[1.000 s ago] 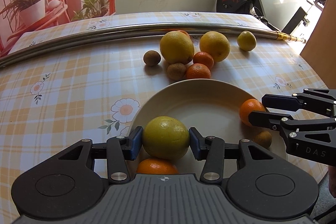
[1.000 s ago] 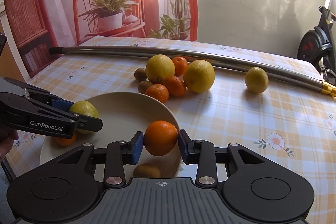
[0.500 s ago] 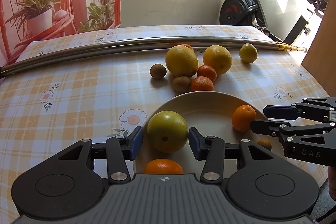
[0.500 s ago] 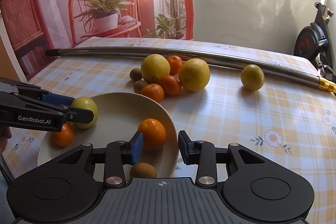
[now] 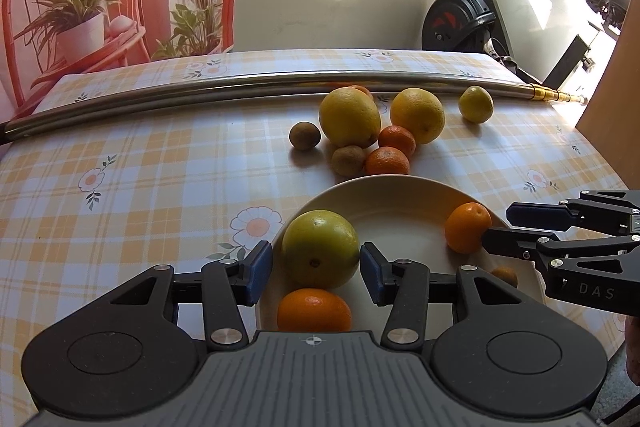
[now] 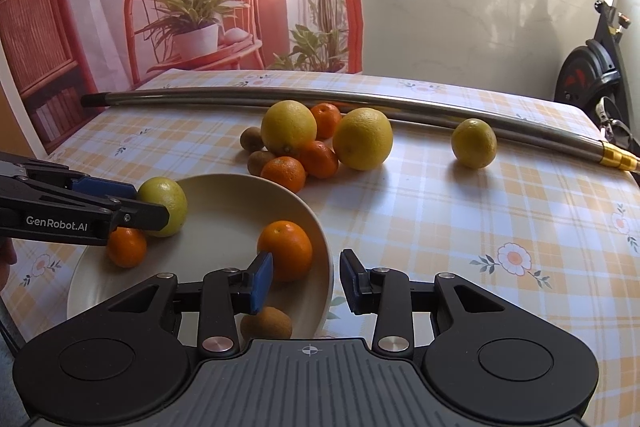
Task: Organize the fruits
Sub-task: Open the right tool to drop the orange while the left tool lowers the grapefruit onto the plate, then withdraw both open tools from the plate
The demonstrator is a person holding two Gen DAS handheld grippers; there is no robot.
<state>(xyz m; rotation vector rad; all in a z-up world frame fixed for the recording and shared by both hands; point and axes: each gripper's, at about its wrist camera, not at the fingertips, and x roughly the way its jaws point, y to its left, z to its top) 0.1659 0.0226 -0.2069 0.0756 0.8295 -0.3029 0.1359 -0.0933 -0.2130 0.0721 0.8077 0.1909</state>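
Observation:
A cream plate [image 5: 400, 181] [image 6: 280, 195] lies near the table's front edge. My left gripper [image 5: 316, 267] [image 6: 152, 205] is open, and a yellow-green citrus [image 5: 320, 249] [image 6: 164, 199] rests on the plate between its pads with a small gap on each side. My right gripper [image 6: 306, 281] [image 5: 498, 225] is open and holds nothing. An orange [image 6: 285, 251] [image 5: 467, 227] sits in the plate just ahead of its left pad. A tangerine [image 5: 314, 309] [image 6: 126, 247] and a kiwi [image 6: 266, 323] [image 5: 505, 275] also lie in the plate.
Behind the plate is a pile of two big yellow citrus [image 5: 349, 117] [image 5: 417, 115], tangerines [image 5: 387, 161] and kiwis [image 5: 305, 135], with a lemon [image 5: 475, 104] apart to the right. A long metal pole [image 5: 240, 87] crosses the checked tablecloth. An exercise bike [image 5: 460, 23] stands beyond.
Both grippers have let go. The citrus now sits free between the left pads, and the orange has dropped into the plate to the left of the right pads.

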